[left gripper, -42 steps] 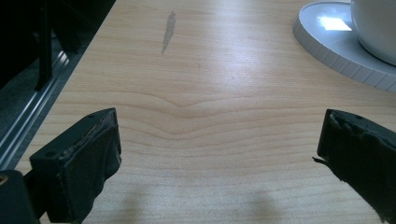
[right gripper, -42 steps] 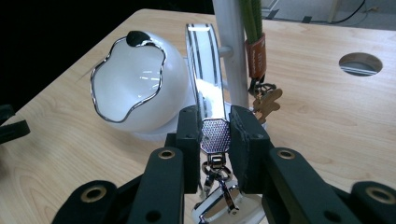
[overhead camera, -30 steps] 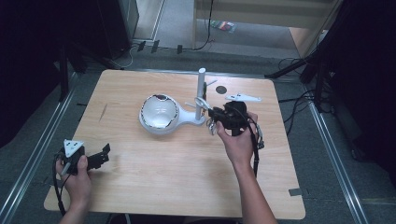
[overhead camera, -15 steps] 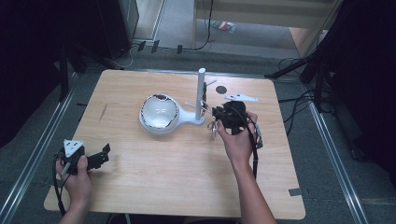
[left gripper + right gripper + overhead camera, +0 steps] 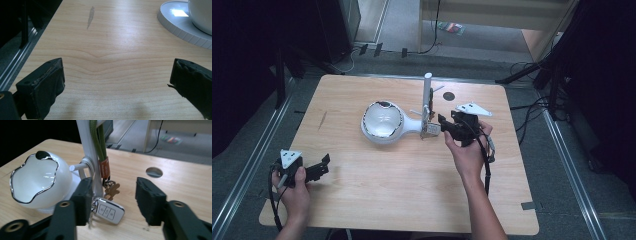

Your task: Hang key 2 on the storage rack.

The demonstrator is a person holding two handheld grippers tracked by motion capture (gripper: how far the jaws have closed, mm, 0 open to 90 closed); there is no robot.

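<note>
Beside the white stand (image 5: pixel 87 152), the right gripper (image 5: pixel 112 195) is spread around the hanging car key (image 5: pixel 108 210). Closing off-centre could clamp the stand or tip the bowl (image 5: pixel 37 183). Well away, the left gripper (image 5: pixel 117 87) rests spread, empty.

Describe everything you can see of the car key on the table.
The car key is a flat fob with a silver rim and a white face carrying three buttons. It lies on the wooden table at the foot of the white post, joined by a ring to a green lanyard. The open right tongs straddle it without gripping.
</note>
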